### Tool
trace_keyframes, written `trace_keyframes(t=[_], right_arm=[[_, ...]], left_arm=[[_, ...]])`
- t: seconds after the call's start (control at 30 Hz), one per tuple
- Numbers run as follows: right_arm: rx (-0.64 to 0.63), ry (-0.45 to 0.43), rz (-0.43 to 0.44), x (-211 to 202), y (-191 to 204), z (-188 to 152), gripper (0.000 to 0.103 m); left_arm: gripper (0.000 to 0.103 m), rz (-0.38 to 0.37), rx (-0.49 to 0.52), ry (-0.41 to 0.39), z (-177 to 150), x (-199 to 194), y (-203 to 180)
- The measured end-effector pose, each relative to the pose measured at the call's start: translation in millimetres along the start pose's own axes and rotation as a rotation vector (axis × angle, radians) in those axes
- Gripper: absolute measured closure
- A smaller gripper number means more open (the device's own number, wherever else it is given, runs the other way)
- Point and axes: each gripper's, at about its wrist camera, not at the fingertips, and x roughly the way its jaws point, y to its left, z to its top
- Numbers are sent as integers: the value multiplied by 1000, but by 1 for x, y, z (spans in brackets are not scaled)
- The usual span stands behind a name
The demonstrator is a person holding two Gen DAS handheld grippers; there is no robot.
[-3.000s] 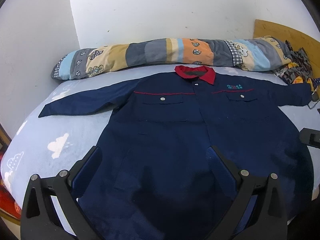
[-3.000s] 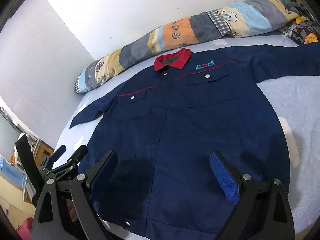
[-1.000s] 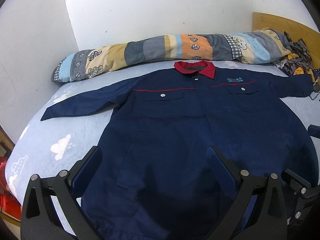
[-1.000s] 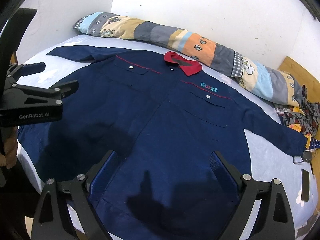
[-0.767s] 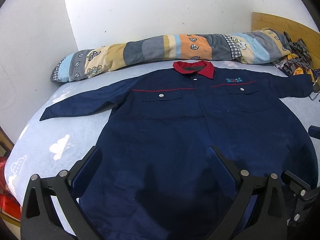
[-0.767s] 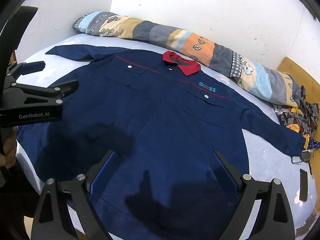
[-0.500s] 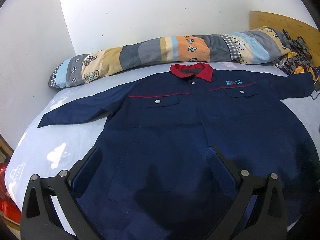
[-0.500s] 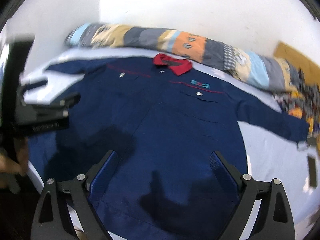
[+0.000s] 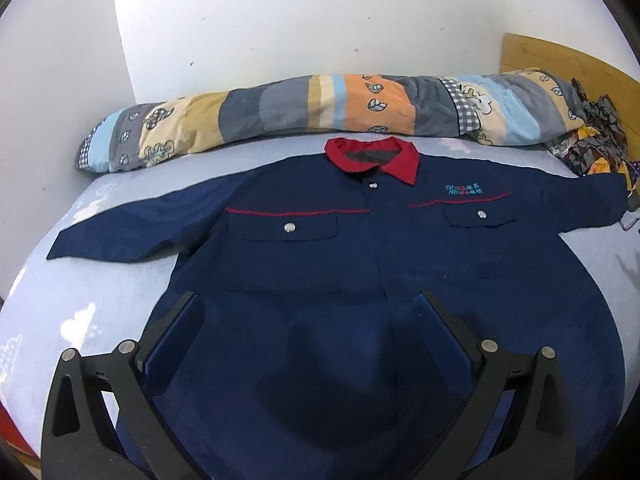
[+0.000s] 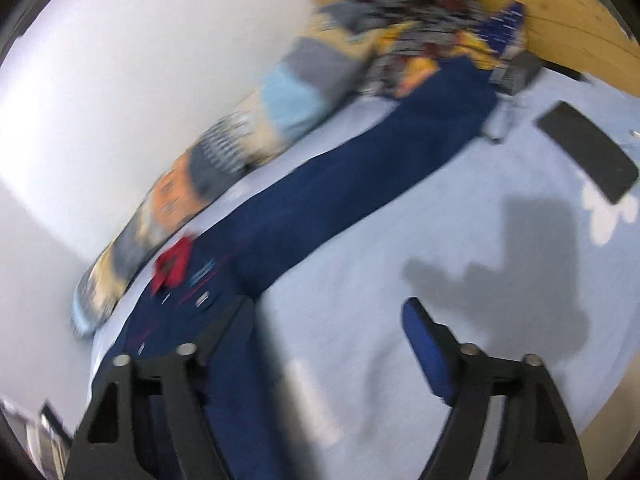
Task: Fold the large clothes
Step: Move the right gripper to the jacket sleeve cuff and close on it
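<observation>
Right claw [image 10: 330, 320] newly over sleeve [image 10: 360, 184]

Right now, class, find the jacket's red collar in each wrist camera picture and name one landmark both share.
Left wrist view: the red collar sits at upper centre, just below the patchwork bolster.
Right wrist view: the red collar is small and blurred at lower left.
Shared landmark: the patchwork bolster along the wall.

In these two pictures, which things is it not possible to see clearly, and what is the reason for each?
- Jacket hem: left wrist view, hidden behind the left gripper and cut by the bottom edge.
- Chest logo: left wrist view, too small to read.
- Dark flat object on the bed: right wrist view, motion blur; identity unclear.
- Pile by the headboard: right wrist view, blurred.
</observation>
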Motion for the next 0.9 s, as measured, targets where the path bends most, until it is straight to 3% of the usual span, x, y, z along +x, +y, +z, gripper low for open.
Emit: trace_keyframes(t=[0.17, 0.37, 0.47, 0.63, 0.73, 0.8, 0.9], right_arm=[[2, -13, -190, 32, -51, 66, 29], [39, -28, -163, 68, -91, 148, 34], [143, -80, -312, 62, -140, 179, 36], [262, -148, -558, 27, -214, 183, 32], [335, -217, -516, -2, -228, 160, 33], [295, -247, -396, -10, -214, 150, 33], [254, -184, -128, 9, -183, 136, 33]], left_arm=[[0, 18, 29, 16, 4, 15, 0], [0, 17, 25, 59, 3, 26, 0], [0, 34, 51, 55, 0, 27, -5], [0, 18, 70, 85, -2, 35, -11], [0, 11, 89, 82, -3, 32, -17], [0, 5, 100, 71, -3, 29, -20], [0, 0, 116, 74, -5, 29, -23]])
